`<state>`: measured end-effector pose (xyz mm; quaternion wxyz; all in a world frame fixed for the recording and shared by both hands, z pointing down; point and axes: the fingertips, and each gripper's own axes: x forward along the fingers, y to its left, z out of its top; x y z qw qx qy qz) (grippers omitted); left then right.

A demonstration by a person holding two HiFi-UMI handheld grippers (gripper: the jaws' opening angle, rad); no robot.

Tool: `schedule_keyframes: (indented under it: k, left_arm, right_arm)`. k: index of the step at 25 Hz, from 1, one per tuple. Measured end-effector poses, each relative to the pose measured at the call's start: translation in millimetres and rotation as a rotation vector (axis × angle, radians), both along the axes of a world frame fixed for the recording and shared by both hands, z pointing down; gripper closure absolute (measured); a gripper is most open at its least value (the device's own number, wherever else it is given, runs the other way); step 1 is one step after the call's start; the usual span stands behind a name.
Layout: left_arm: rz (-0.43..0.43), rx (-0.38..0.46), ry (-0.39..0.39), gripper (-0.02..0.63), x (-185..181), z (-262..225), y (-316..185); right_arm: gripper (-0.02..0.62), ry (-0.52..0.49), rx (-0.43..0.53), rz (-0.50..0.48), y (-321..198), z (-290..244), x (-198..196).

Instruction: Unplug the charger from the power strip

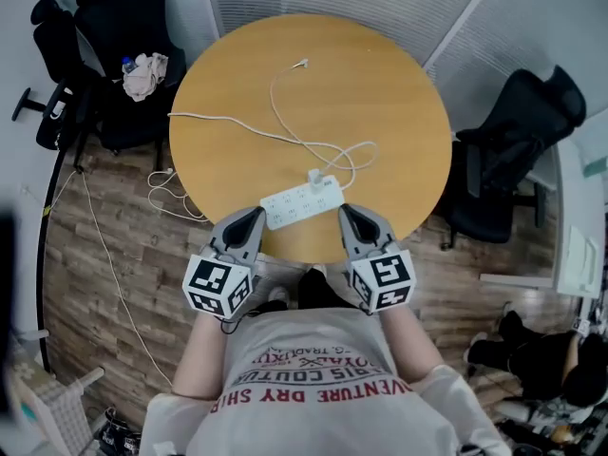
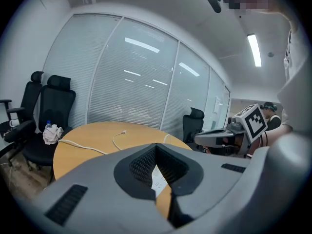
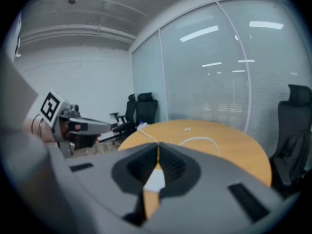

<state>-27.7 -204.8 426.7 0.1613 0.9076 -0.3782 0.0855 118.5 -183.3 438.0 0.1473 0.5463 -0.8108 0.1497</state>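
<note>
Now: both claws are at the near edge of the round table (image 1: 380,84), pointing forward at the white power strip (image 1: 302,202), neither one touching it.
Left claw (image 1: 255,218): jaws together at the tips, nothing held; a sliver of the strip shows through the gap behind the tips in the left gripper view.
Right claw (image 1: 348,215): jaws closed tight and empty, with the strip again visible just past them.
Strip position: flat on the table close to the near edge, just ahead of both claws and between them.
Strip long axis: side to side across the person's front, its right end tipped slightly away.
Charger (image 1: 315,176): a small white block still plugged in, sitting towards the right end of the strip on its upper face.
Cable (image 1: 285,131): thin and white, looping from the charger area away across the table.
Direction from claws: the charger lies ahead and a little left of the right claw, ahead and well right of the left claw.
Nearer hand: the right, by my reading; the left tip is closer to the strip's left end.
Likely split: left holds the strip down, right pulls the charger off, though each must open first.
Risk: the whole strip may lift or slide if it is not pinned.
</note>
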Motion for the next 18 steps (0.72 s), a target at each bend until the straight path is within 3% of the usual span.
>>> schedule_keyframes:
  k: [6,12,18]
  left_arm:
    - [-0.094,-0.059,-0.058,0.577,12,46,-29]
    - [-0.061,-0.177,-0.139,0.577,34,118,-32]
    - [-0.008,-0.325,-0.164,0.577,45,172,-36]
  right_arm:
    - [0.571,0.005,-0.118,-0.139,-44,48,11]
    - [0.569,0.055,-0.234,-0.250,-62,100,12]
    - [0.569,0.066,-0.333,-0.260,-68,130,9]
